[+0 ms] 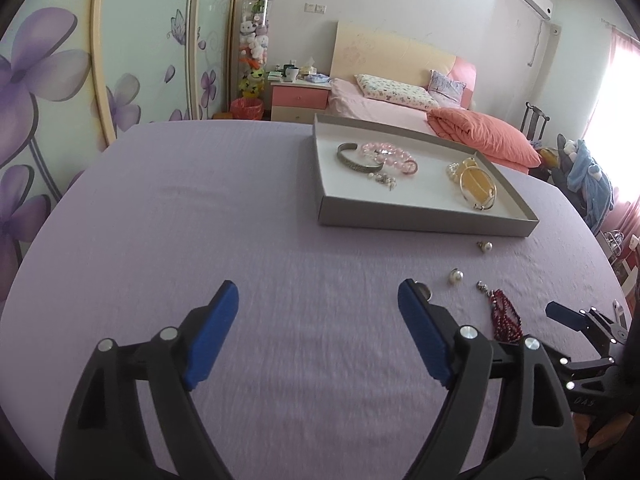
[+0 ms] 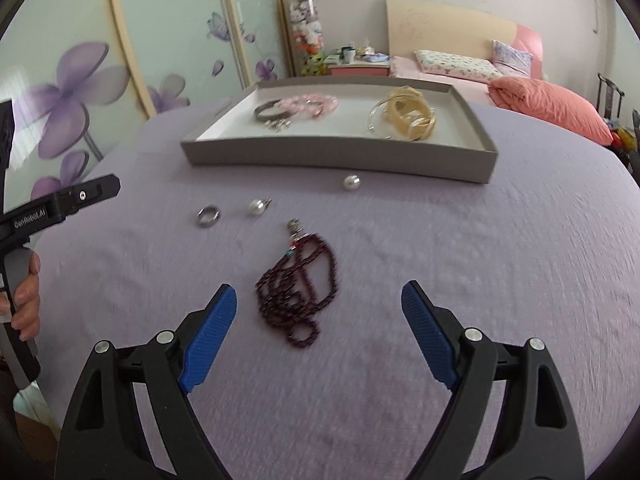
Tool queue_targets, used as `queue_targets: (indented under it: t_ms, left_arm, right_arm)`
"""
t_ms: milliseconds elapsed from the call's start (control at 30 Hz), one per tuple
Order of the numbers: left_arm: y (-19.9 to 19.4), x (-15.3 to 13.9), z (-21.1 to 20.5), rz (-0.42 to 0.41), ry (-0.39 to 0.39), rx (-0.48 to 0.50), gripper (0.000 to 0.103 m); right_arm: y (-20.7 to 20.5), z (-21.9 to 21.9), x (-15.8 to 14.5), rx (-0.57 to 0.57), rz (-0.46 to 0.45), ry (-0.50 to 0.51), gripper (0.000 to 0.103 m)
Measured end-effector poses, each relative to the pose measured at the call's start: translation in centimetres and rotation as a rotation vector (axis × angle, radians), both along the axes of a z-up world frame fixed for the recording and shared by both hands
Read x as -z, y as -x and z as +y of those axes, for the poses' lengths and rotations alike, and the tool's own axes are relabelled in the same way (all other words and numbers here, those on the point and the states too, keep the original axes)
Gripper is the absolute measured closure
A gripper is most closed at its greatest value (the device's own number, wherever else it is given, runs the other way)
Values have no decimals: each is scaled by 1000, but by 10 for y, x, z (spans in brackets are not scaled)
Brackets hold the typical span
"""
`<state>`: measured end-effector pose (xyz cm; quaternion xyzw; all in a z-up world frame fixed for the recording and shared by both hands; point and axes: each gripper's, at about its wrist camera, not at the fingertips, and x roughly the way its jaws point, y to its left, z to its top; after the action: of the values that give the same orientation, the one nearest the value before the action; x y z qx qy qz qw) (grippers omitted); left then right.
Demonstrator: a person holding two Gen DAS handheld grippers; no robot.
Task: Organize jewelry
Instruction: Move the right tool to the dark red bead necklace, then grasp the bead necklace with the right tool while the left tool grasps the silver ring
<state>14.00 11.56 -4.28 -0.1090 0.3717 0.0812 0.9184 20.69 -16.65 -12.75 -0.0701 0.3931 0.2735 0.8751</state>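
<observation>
garnet-red beaded necklace [image 2: 298, 286] lies bunched on the lilac tablecloth [image 2: 480, 280]; right gripper [image 2: 319, 296] and left gripper [image 1: 318, 292] tilt down, jaws apart, empty.

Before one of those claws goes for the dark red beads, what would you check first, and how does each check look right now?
1. Right claw open, empty: ok.
2. Left claw open, empty: ok.
3. Dark red beaded necklace lies ahead of the right claw, between its fingers' line: ok.
4. Grey shallow cardboard tray has bare floor left: ok.
5. Two pearl earrings and a silver ring lie apart from the necklace: ok.
6. Necklace strands untangled: cannot tell.
</observation>
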Motion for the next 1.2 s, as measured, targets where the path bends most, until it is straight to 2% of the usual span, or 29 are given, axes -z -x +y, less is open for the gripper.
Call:
queue_targets:
  t_ms: [167,367,567,667,767,900,1033,1200]
  left_arm:
    - [3,-2,4,2,-2,-12,21]
    - [1,-3,5,1,-1,-12,21]
    - [-3,-5,2,5,-6,-7,21]
    - [-3,-5,1,6,-8,-6,21]
    - [-5,-3,-1,11,-11,-4,21]
    - [-8,0,-6,20,-13,1,21]
    - [-9,2,-12,24,-19,12,21]
    - [-9,5,-18,30,-23,29,21]
  right_arm:
    - [2,10,6,-11,2,46,17]
    - [-2,19,12,10,16,103,30]
    - [-7,20,10,19,12,102,39]
    - [-9,21,9,14,8,100,48]
    - [-7,20,8,2,2,95,69]
    - [-6,17,7,-1,6,86,88]
    - [-7,15,6,7,8,84,94]
    - [-7,5,5,27,12,74,95]
